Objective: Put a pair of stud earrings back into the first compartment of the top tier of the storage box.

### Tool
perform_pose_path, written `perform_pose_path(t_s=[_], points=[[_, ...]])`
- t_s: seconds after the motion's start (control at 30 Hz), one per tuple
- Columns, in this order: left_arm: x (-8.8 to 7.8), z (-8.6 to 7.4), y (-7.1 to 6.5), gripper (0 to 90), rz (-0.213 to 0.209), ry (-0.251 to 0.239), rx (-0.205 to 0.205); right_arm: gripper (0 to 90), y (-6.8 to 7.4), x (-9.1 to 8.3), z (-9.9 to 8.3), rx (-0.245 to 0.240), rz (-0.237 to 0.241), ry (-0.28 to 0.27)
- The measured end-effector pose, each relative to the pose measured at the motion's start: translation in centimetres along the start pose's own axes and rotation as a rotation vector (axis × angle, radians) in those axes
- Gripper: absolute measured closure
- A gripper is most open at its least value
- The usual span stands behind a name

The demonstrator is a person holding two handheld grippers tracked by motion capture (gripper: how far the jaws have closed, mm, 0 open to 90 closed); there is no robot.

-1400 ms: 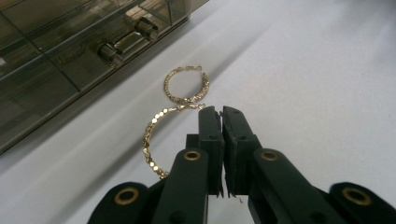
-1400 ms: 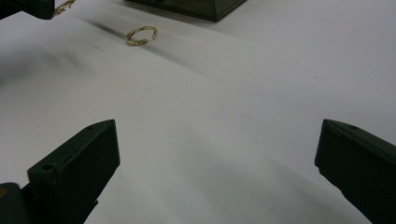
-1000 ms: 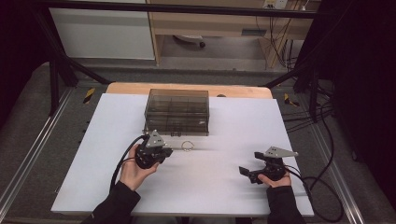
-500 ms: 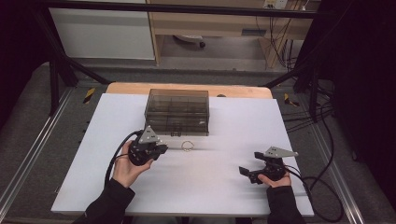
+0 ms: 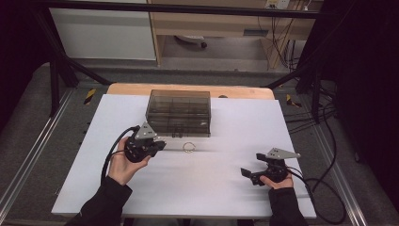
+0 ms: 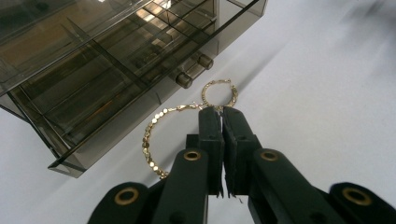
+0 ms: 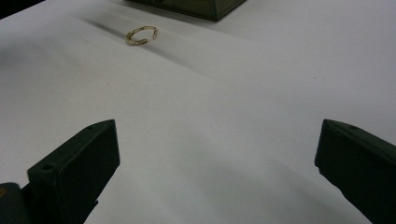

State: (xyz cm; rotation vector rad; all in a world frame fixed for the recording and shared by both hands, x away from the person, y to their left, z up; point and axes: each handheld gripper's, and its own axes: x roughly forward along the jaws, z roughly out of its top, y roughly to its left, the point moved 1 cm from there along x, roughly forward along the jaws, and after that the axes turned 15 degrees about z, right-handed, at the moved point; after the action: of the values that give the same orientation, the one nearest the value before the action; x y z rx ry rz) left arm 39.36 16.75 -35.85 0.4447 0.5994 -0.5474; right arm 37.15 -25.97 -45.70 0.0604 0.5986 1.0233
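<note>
A smoky see-through drawer box stands at the back middle of the white table. My left gripper hovers just in front of its left corner, held in an upturned hand. In the left gripper view its jaws are shut on a gold beaded hoop, which hangs to their left. A second gold hoop lies on the table beyond the tips, near the box's two knobs. My right gripper rests at the front right, open and with nothing in it, and the lying hoop is far ahead of it.
The white tabletop spreads wide between the two hands. A wooden strip runs behind the box. Cables trail off the right edge, and black frame legs stand at the back corners.
My left gripper has risen a little and drifted left, away from the hoop lying on the table. The right gripper and the lying hoop have stayed put.
</note>
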Motion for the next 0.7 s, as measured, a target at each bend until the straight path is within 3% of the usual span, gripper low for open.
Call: perform_pose_path(t_s=[0.23, 0.3, 0.43, 0.7], points=[[0.0, 0.5, 0.6, 86.8, -0.005, -0.01, -0.009, 0.5, 0.0, 0.0, 0.0, 0.001, -0.001, 0.0], [-0.2, 0.5, 0.7, 86.8, -0.01, 0.01, -0.033, 0.5, 0.0, 0.0, 0.0, 0.0, 0.0, 0.0], [-0.1, 1.0, 1.0, 86.9, 0.001, -0.008, -0.008, 0.5, 0.0, 0.0, 0.0, 0.0, -0.001, 0.0], [0.1, 1.7, 1.6, 86.8, 0.008, -0.012, -0.023, 0.5, 0.0, 0.0, 0.0, 0.0, 0.0, 0.0]])
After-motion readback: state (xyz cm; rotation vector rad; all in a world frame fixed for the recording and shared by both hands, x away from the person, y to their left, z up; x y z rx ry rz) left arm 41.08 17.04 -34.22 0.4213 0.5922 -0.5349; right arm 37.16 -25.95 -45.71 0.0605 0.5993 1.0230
